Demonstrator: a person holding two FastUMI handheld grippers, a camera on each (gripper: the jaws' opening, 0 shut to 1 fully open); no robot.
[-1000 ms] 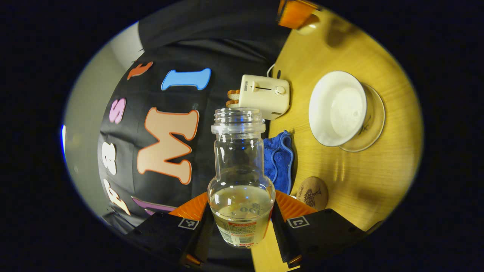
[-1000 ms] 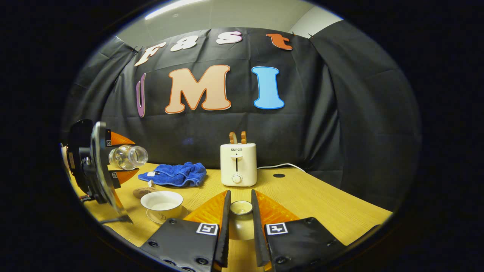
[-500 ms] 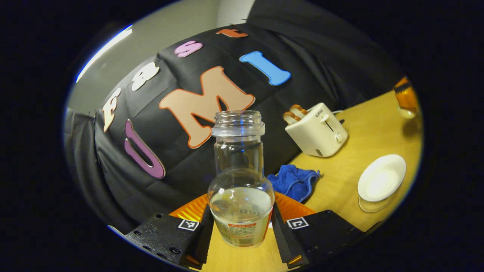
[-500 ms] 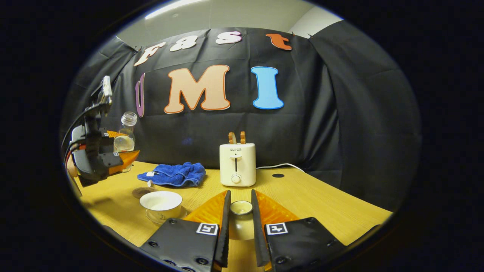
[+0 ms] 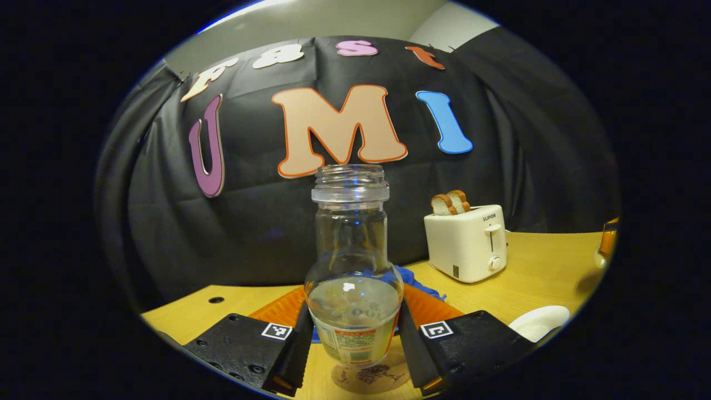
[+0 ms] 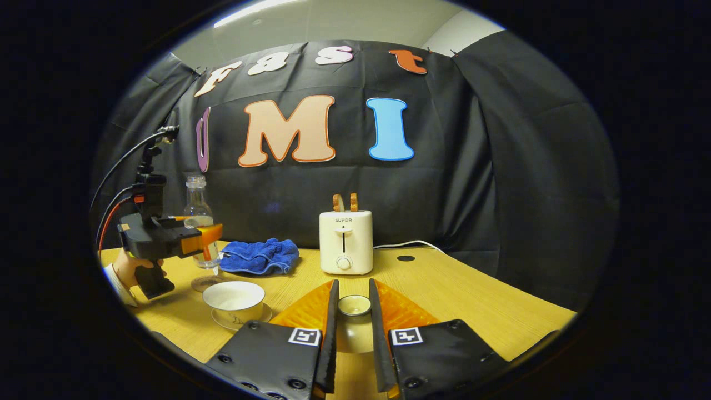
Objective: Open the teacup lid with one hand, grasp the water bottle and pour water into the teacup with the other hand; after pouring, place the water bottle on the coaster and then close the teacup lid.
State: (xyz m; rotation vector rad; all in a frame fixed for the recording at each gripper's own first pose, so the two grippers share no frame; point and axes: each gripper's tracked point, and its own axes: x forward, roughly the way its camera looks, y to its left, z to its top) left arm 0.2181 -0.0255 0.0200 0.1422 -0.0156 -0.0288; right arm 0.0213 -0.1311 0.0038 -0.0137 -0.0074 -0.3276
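My left gripper (image 5: 351,333) is shut on an uncapped clear water bottle (image 5: 351,266), held upright with some water in its lower half. Right under the bottle lies the round coaster (image 5: 369,378). In the right gripper view the bottle (image 6: 199,214) stands in the left gripper (image 6: 206,238) just above the coaster (image 6: 204,284); I cannot tell whether they touch. The white teacup (image 6: 233,297) sits open on its saucer, its rim (image 5: 537,322) at the lower right of the left gripper view. My right gripper (image 6: 351,328) is shut on the teacup lid (image 6: 354,325), held by its knob above the table.
A cream toaster (image 6: 344,241) with two slices stands at the back of the yellow table (image 6: 472,300), its cord trailing right. A blue cloth (image 6: 258,255) lies left of it. A hand (image 6: 136,269) holds the left gripper at the table's left edge.
The left gripper has swung the bottle from lying tilted over the cup back to upright and lowered it over the coaster. The right gripper and lid have stayed put.
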